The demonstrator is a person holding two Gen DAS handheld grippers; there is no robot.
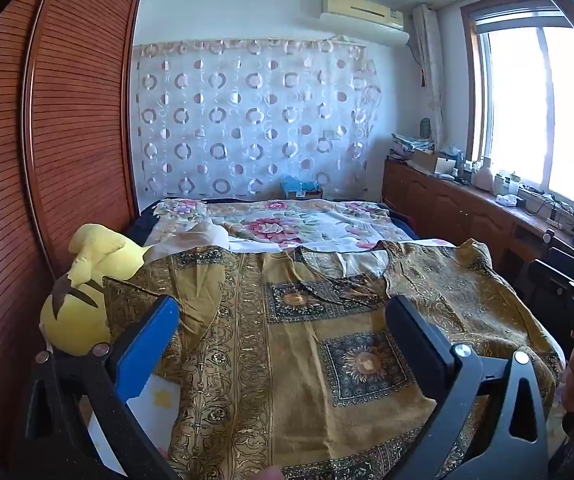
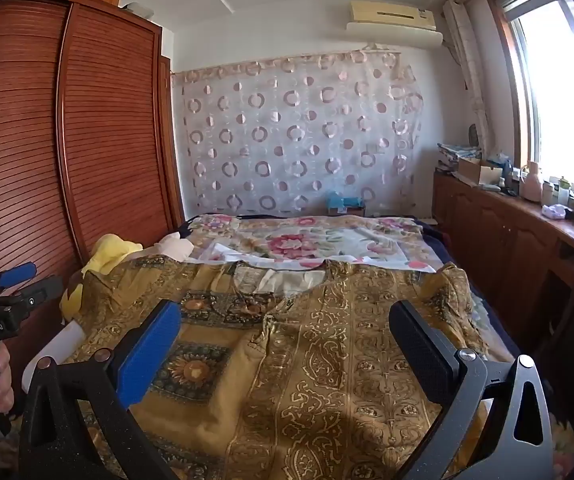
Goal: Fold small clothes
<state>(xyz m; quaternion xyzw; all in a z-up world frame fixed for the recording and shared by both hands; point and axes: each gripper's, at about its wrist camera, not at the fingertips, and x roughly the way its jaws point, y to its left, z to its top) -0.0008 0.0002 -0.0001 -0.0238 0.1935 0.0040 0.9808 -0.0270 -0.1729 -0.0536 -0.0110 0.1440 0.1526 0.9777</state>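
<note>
Mustard-gold patterned garment [image 1: 327, 344] lies spread flat across the near end of the bed [image 1: 271, 224], neckline toward the far end, sleeves out to both sides. Left gripper [image 1: 283, 340] hovers over its left half, fingers spread wide, nothing between them; one pad blue, the other black. Right gripper [image 2: 283, 344] likewise spread wide and empty, above the garment's right half. Yellow plush toy [image 1: 83, 300] sits at the bed's left edge, just beside the left sleeve, partly overlapped by the cloth. A floral bedspread [image 2: 299, 240] covers the bed beyond the garment. Slatted wooden wardrobe [image 1: 59, 120] stands close along the left side; low wooden cabinets [image 2: 507, 232] run under the window [image 2: 559, 100] on the right, their top crowded with bottles, a cardboard box [image 2: 479, 170] and stacked cloth; the box's contents are too small to tell. Circle-patterned sheer curtain [image 1: 247, 120] hangs on the far wall, air conditioner [image 1: 363, 12] above.
</note>
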